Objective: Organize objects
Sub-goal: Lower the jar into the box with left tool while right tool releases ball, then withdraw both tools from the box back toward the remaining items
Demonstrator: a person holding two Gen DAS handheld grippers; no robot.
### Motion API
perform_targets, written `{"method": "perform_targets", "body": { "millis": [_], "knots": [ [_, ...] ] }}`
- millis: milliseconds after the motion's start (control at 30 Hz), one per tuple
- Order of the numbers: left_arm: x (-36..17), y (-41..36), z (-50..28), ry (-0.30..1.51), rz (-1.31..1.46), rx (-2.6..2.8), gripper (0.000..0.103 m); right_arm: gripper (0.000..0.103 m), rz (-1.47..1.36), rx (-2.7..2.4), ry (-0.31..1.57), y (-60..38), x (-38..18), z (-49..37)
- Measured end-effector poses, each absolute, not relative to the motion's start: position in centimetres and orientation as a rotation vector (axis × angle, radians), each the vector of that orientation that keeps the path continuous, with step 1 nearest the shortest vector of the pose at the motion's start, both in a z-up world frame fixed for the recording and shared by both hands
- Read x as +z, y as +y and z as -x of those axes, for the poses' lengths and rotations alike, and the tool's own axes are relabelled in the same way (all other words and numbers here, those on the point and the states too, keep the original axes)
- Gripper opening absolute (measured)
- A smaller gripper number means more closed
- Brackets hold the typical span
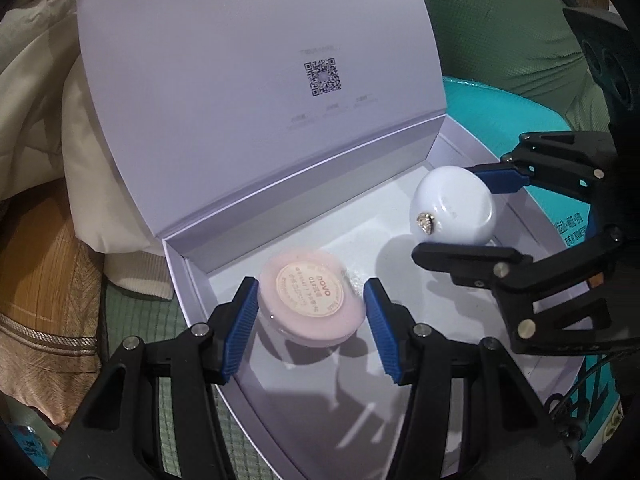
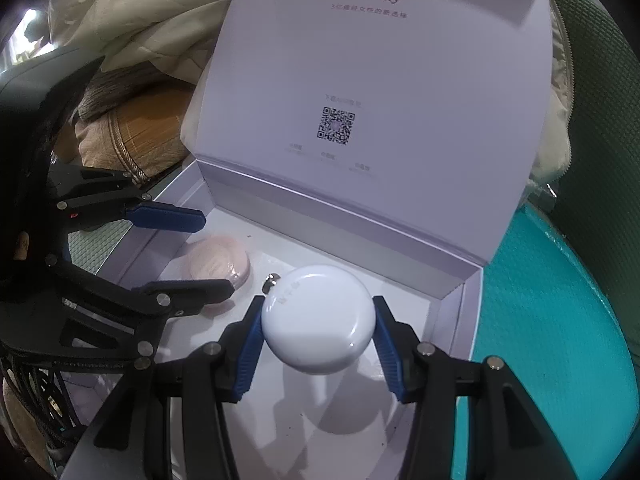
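An open lilac gift box (image 1: 176, 264) (image 2: 460, 312) has its lid (image 1: 240, 80) standing upright with a QR code inside. My left gripper (image 1: 312, 308) (image 2: 216, 250) is shut on a pink round compact (image 1: 312, 300) (image 2: 220, 266) wrapped in clear film. It holds the compact just over the left part of the box floor. My right gripper (image 2: 318, 320) (image 1: 460, 216) is shut on a white round case (image 2: 318, 316) (image 1: 452, 204) with a small metal clasp. The case hangs over the right part of the box. The two grippers sit side by side, apart.
The box rests partly on a teal cushion (image 2: 540, 320) (image 1: 500, 120) at its right. A beige quilted jacket (image 1: 32, 80) and a brown cushion (image 1: 40, 260) lie to the left. Green fabric (image 1: 500, 20) is behind, and a green woven mat (image 1: 132, 320) lies under the box's left side.
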State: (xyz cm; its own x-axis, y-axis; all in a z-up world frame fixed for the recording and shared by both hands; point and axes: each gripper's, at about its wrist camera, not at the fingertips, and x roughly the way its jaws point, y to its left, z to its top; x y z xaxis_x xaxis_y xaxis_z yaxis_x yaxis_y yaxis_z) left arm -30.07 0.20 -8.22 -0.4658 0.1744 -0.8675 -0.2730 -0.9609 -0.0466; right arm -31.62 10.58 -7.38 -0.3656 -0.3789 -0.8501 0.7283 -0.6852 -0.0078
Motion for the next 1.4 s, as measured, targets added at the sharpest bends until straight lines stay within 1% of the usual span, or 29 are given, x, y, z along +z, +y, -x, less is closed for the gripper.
{"method": "perform_targets", "body": {
  "millis": [200,267,467,600,767,967,1033,1100,1133,1167,1233,1400],
  "knots": [
    [-8.1,0.9,29.6,0.189,1.454,2.496,0.053,0.053,-1.148,-2.096,0.509,10.9,-6.9,31.0],
    [-7.6,1.0,29.2,0.188,1.445,2.507,0.053,0.056,-1.129,-2.117,0.522,11.1,-6.3,30.9],
    [-5.9,1.6,28.1,0.226,1.417,2.55,0.057,0.056,-1.1,-2.147,0.505,12.2,-4.6,30.3],
    [-4.7,2.2,27.3,0.209,1.4,2.566,0.061,0.056,-1.089,-2.174,0.487,12.7,-3.2,30.2],
    [-3.0,1.9,27.3,0.203,1.383,2.598,0.062,0.056,-1.054,-2.208,0.476,13.4,-1.1,29.3],
    [-0.7,2.5,26.1,0.195,1.353,2.638,0.067,0.064,-1.027,-2.249,0.455,14.5,1.3,28.2],
    [-0.4,2.3,25.9,0.19,1.342,2.651,0.069,0.069,-1.022,-2.261,0.449,14.7,1.8,27.8],
    [0.2,2.2,25.5,0.184,1.329,2.663,0.071,0.071,-1.014,-2.275,0.442,15.0,2.5,27.2],
    [1.5,1.7,25.1,0.182,1.326,2.672,0.073,0.072,-1.01,-2.281,0.439,15.1,2.8,27.0],
    [0.8,1.7,24.8,0.182,1.32,2.678,0.074,0.072,-1.006,-2.285,0.437,15.3,3.1,26.7],
    [1.4,1.8,24.1,0.19,1.31,2.691,0.076,0.073,-0.995,-2.292,0.431,15.6,3.7,25.9],
    [3.1,1.9,22.4,0.207,1.288,2.721,0.079,0.076,-0.987,-2.311,0.425,16.2,4.7,24.4]
  ]
}}
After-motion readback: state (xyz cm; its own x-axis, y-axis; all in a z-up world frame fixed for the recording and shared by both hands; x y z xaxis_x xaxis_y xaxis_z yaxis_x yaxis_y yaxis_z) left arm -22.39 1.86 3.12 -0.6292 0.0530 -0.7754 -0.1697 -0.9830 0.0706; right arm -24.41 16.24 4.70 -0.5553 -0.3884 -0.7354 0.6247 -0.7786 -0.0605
